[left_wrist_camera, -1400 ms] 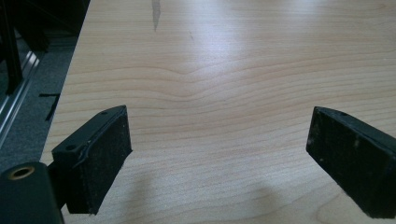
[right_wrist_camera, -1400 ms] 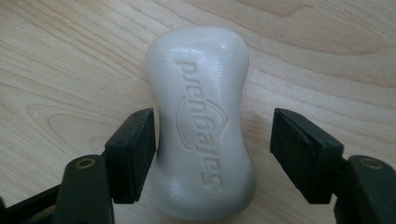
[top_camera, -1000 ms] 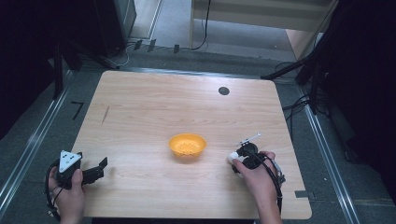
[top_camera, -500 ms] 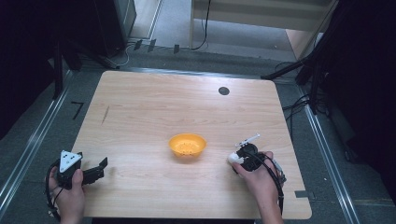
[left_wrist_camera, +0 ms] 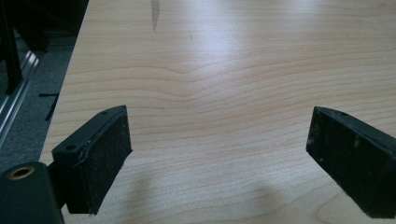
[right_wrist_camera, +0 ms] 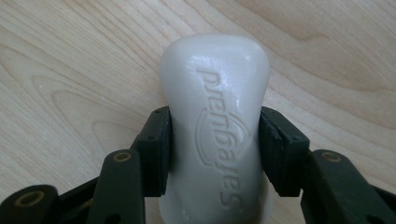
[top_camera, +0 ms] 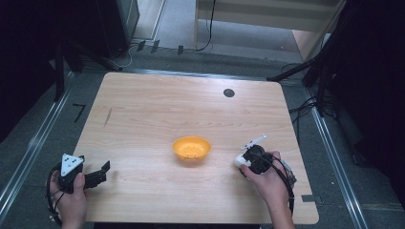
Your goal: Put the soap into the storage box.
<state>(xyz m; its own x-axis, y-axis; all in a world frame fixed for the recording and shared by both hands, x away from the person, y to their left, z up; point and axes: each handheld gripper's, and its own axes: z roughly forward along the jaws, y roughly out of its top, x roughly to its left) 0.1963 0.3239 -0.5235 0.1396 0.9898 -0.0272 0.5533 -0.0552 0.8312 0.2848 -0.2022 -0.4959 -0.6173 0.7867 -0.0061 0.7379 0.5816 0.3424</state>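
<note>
Soap bar (right_wrist_camera: 215, 126), white, embossed lettering on top, lies on the wooden table (top_camera: 157, 109) right of the orange bowl (top_camera: 191, 148), well apart from it. My right gripper (right_wrist_camera: 215, 149) pinches it, one jaw pressed on each long side. My left gripper (left_wrist_camera: 219, 158) sits at the near left corner, jaws spread wide over bare wood.
</note>
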